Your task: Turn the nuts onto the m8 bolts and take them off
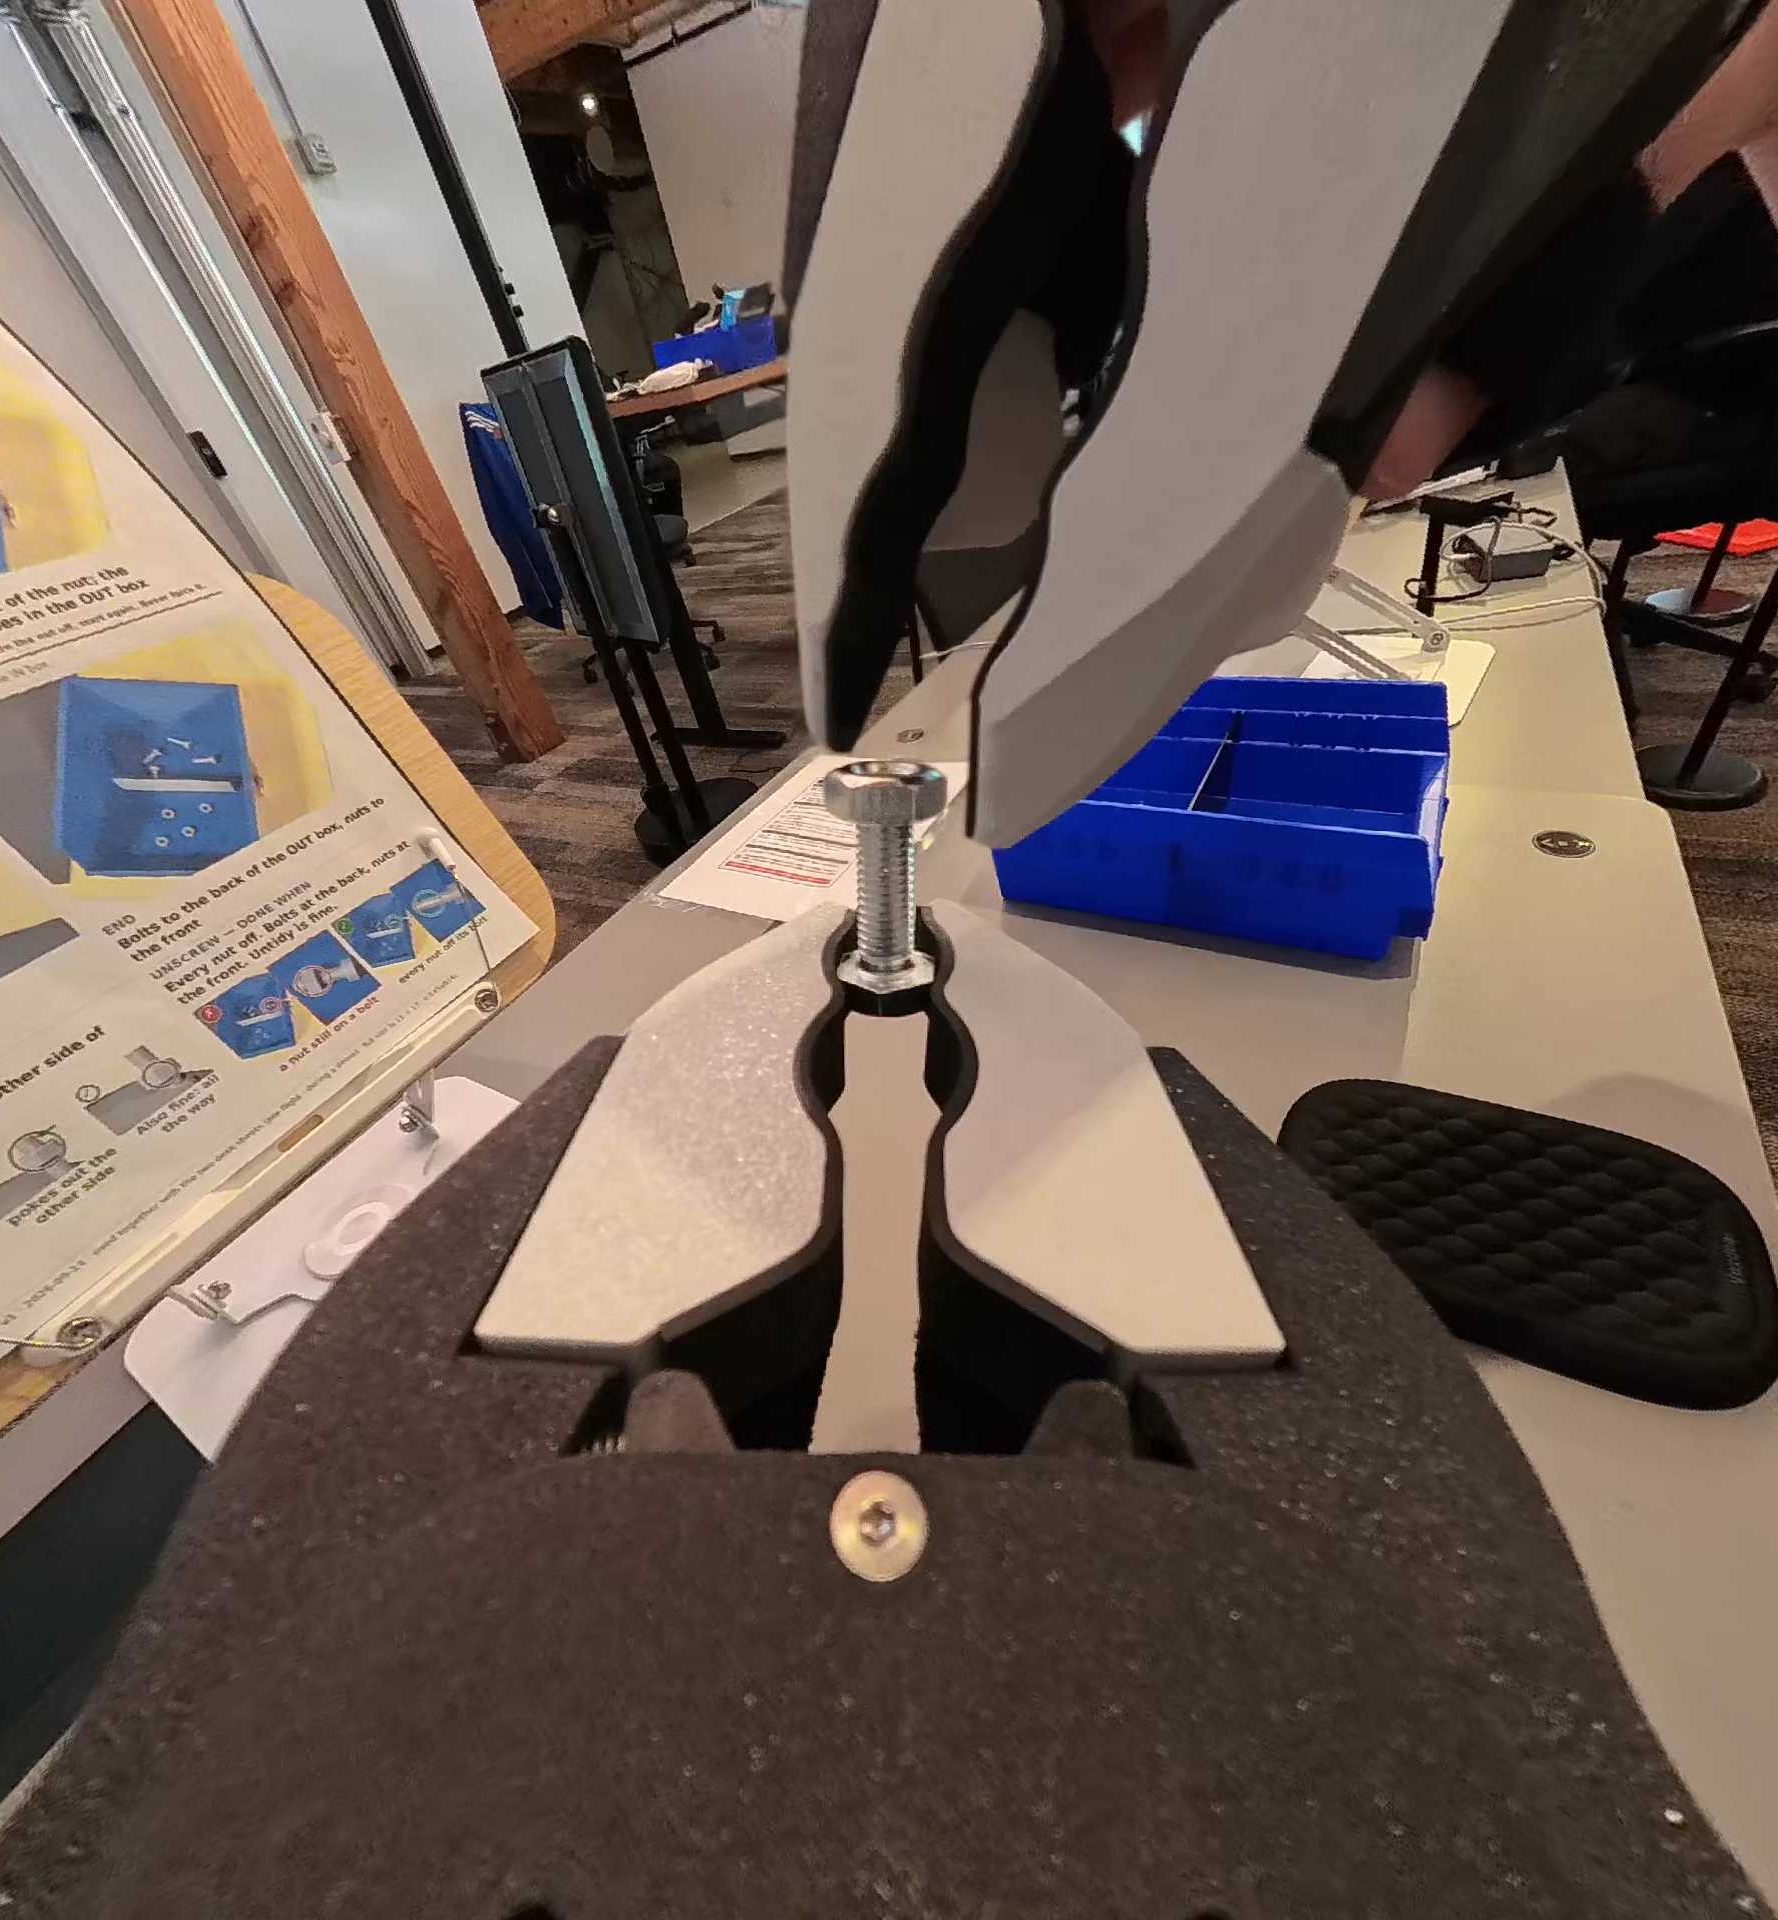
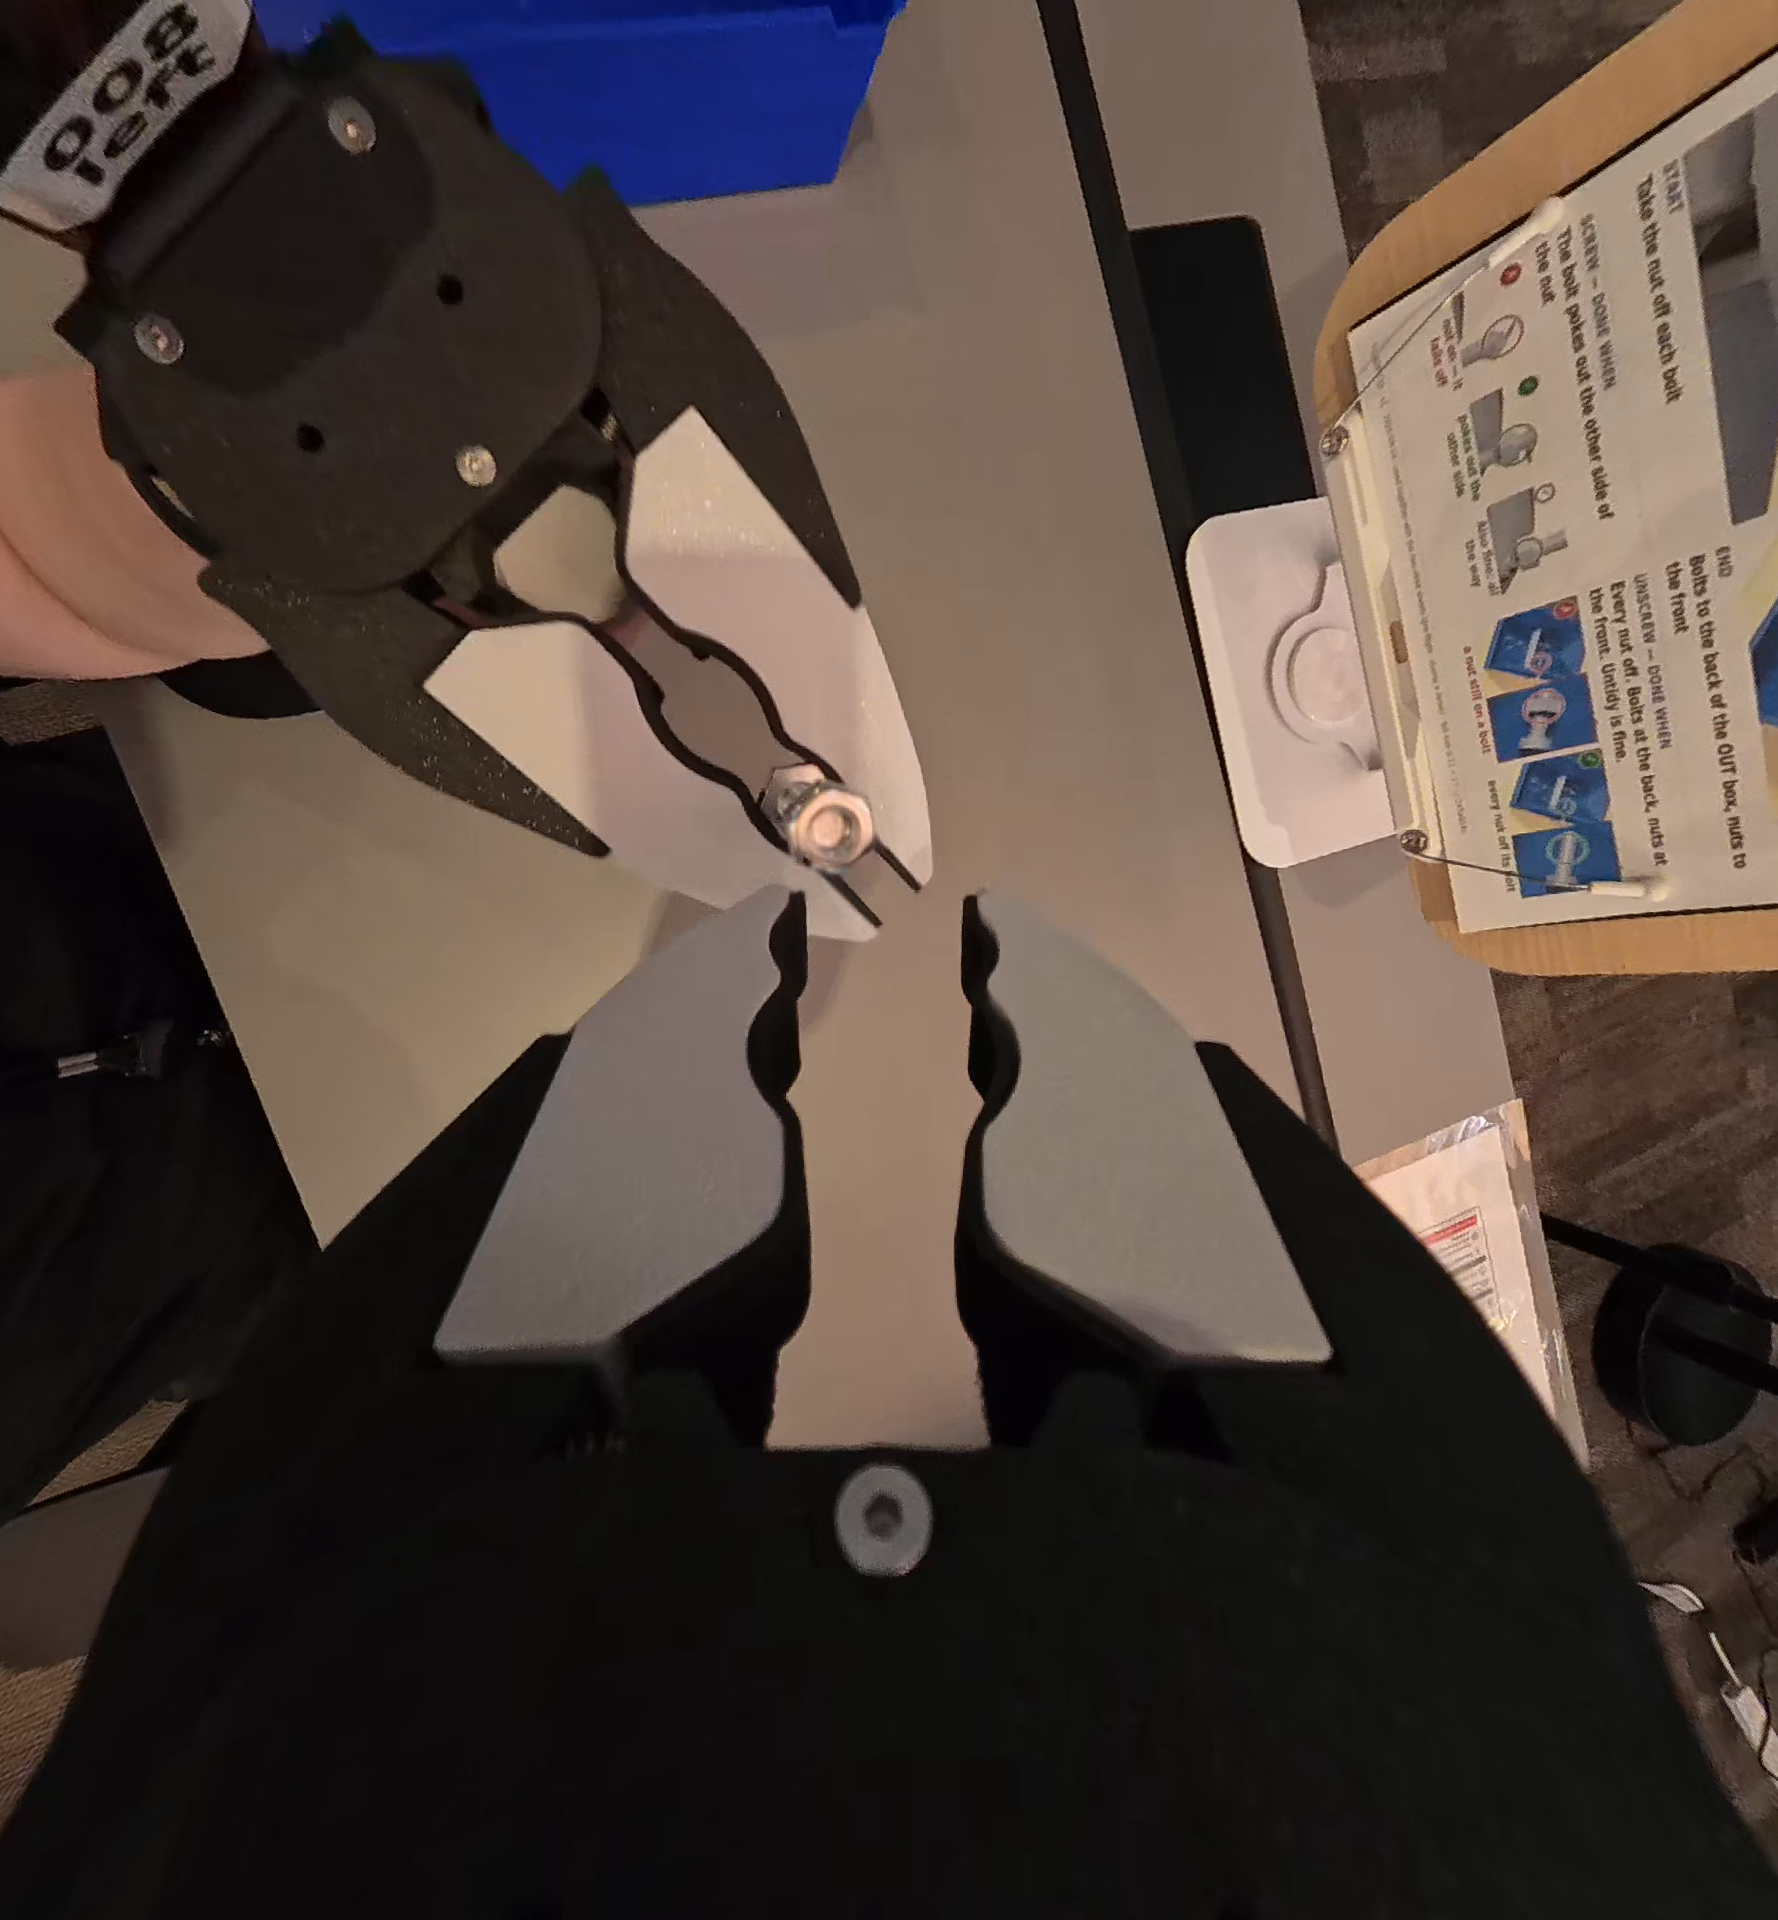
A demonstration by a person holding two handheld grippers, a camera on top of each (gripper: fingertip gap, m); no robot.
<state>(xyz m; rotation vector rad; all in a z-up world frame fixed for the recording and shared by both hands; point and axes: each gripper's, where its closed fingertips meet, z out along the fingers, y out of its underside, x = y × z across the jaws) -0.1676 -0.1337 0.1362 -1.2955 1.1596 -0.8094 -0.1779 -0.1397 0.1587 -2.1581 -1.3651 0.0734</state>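
The left gripper (image 1: 885,961) clamps the nut (image 1: 883,974), with the bolt (image 1: 882,847) standing head-up above the table (image 1: 1550,1039). The right gripper (image 2: 883,909) hovers released just over the head. Best to centre it on the head's flats, close squarely, then twist while the left holds steady.

Left tool (image 1: 886,966) clamped, fingers level; right tool (image 2: 883,914) jaws apart, pointing down.

Grey desk (image 1: 1550,997), wooden post (image 1: 345,343), patterned carpet (image 1: 573,831), dim office beyond
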